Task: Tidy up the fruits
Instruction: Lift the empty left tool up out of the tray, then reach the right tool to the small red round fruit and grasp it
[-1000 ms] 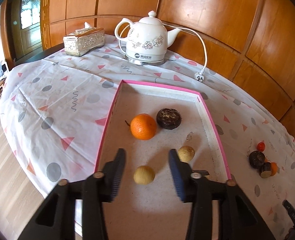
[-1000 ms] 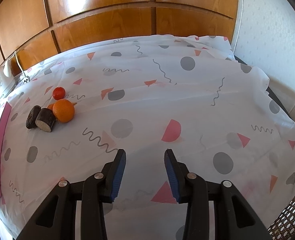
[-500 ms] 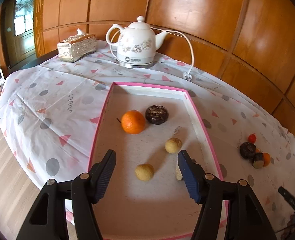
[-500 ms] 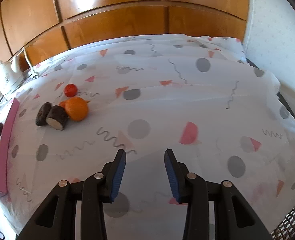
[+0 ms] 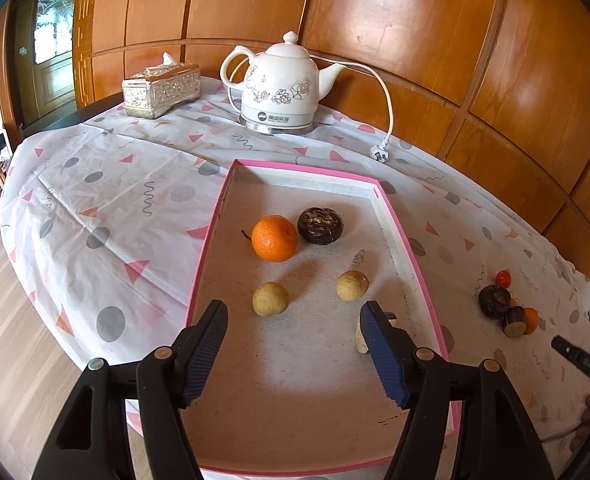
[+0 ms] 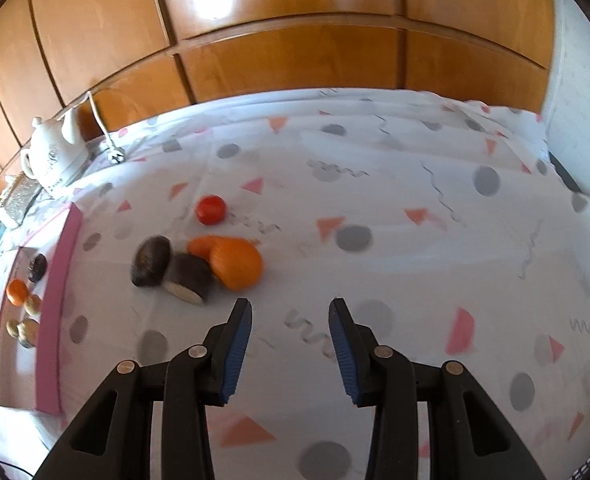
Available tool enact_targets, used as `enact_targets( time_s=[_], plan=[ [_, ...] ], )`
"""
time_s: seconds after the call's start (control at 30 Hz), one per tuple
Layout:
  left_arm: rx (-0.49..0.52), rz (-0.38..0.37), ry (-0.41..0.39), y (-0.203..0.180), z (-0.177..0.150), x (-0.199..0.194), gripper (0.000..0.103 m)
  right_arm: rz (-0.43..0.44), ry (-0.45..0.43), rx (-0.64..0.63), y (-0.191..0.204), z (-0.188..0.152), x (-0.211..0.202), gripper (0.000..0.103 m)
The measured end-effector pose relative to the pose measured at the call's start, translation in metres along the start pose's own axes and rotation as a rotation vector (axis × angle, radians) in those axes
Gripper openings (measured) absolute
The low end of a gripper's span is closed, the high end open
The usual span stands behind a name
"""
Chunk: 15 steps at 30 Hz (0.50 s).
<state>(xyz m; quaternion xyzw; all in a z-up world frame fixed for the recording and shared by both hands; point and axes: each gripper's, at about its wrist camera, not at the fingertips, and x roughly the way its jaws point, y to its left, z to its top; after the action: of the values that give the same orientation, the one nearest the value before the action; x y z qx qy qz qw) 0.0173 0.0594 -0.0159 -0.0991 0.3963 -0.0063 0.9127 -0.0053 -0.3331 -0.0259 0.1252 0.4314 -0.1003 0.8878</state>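
Sorting under way: four fruits lie in the pink-rimmed shallow tray [image 5: 211, 240]. The left gripper [image 5: 295, 316], jaws just widened and empty, hangs above them. The right gripper [image 6: 291, 312], parted and empty, is aimed near the loose orange fruit [image 6: 237, 264]; a leftward reach is judged next.

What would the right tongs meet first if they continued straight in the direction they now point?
Probably only the patterned white tablecloth; the open right tongs aim past the round orange fruit, though depth is unclear.

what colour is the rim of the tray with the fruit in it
Pink, around a pale speckled inside. The tray shows best in the left wrist view.
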Motion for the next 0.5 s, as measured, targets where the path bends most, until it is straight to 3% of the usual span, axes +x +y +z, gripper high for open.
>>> enact_targets(
  time_s=[0.1, 0.3, 0.5],
  plan=[
    [-0.004, 0.004, 0.0, 0.001, 0.0, 0.0, 0.072, 0.035, -0.004, -0.027, 0.013, 0.011, 0.002, 0.04],
    [-0.018, 0.004, 0.009, 0.006, 0.0, 0.003, 0.072, 0.073, -0.017, -0.198, 0.053, 0.025, 0.006, 0.04],
    [-0.024, 0.0, 0.017, 0.007, -0.001, 0.004, 0.072, 0.073, 0.012, -0.215, 0.062, 0.047, 0.033, 0.04]
  ],
)
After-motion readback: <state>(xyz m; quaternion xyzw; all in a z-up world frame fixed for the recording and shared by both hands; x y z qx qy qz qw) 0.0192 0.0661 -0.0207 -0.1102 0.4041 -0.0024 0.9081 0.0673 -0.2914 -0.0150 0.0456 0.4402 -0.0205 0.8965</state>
